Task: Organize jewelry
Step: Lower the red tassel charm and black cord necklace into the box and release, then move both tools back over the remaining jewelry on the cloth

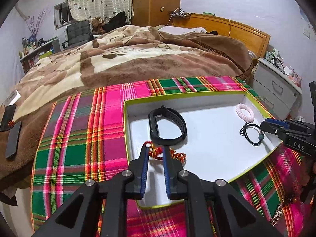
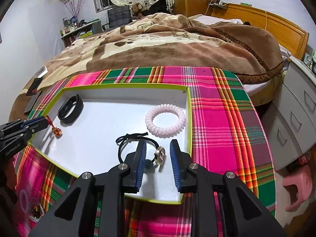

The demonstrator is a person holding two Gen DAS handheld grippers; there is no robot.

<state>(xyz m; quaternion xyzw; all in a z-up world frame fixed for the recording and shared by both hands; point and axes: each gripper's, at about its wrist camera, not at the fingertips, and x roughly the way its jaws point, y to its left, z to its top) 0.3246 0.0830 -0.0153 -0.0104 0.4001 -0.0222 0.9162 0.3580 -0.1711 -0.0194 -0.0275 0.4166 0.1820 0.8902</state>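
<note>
Evidently the sorting is well along, since most of the pieces already lie in the shallow white box (image 2: 110, 96) with the lime-green rim, which sits on a pink and green plaid cloth (image 2: 217, 118) spread over the bed; the low walls would keep small things from sliding into the blanket. At the box's left end the left gripper (image 1: 155, 154) hovers with its blue pads apart, and the red cord bracelet (image 1: 169, 155) with orange knots lies on the box floor between and just past them, the pads not pressing on it, so it looks set down and let go. Just beyond it the black fitness band (image 1: 167, 125) rests on its edge near the far left corner. Toward the right end, the black elastic hair tie (image 2: 134, 144) with its round metal charm (image 2: 160, 155) lies under the right gripper (image 2: 158, 152), whose jaws also stand apart, the charm between the pads and untouched. My reading is that this too is a release rather than a pickup. The pink spiral hair tie (image 2: 165, 120) sits near the far right corner, close to the black one but apart from it. Each piece has its own patch of floor, which keeps cords from tangling. A few pieces seem to remain on the cloth near the bottom edge, too blurred to name.
</note>
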